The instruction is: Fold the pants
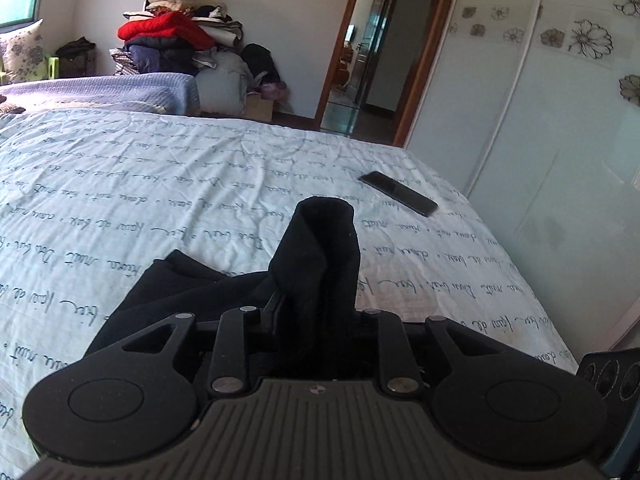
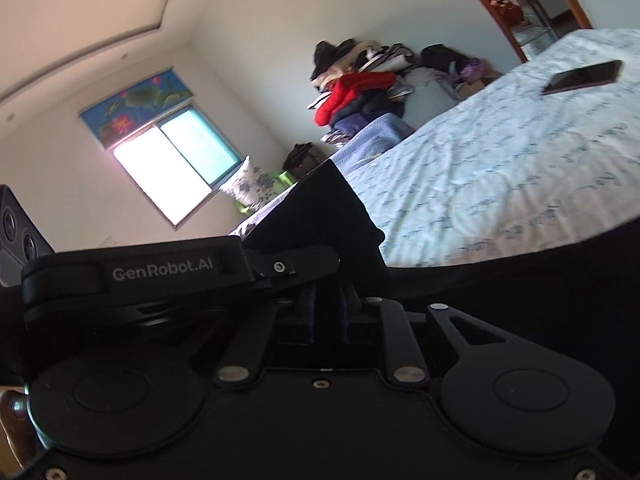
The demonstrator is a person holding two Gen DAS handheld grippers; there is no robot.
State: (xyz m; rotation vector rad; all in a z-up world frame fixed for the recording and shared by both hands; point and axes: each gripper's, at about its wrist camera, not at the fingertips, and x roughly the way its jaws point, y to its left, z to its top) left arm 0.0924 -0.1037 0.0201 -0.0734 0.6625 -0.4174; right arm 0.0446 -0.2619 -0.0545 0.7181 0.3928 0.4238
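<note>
Bedroom light is falling on a pale bedsheet (image 1: 200, 184) printed with handwriting, and I am working over it. At the bottom centre of the left wrist view my left gripper (image 1: 316, 304) is pinching the black pants (image 1: 320, 256); the fabric is standing up between its closed fingers in a tall bunch, and the rest is spreading toward the lower left of the frame. In the right wrist view, my right gripper (image 2: 328, 300) is looking closed too, with dark cloth rising just above its fingers, so I judge it is holding the same pants (image 2: 320, 208), though the contact itself is in shadow. This view is tilting strongly.

I am worrying about three things. The bunched grip may be catching several layers, so the fold could come out crooked. If one gripper is pulling harder, the cloth may slip out. Also a phone (image 1: 398, 193) is lying on the sheet at centre right, near the pants, and swinging fabric could drag it.
</note>
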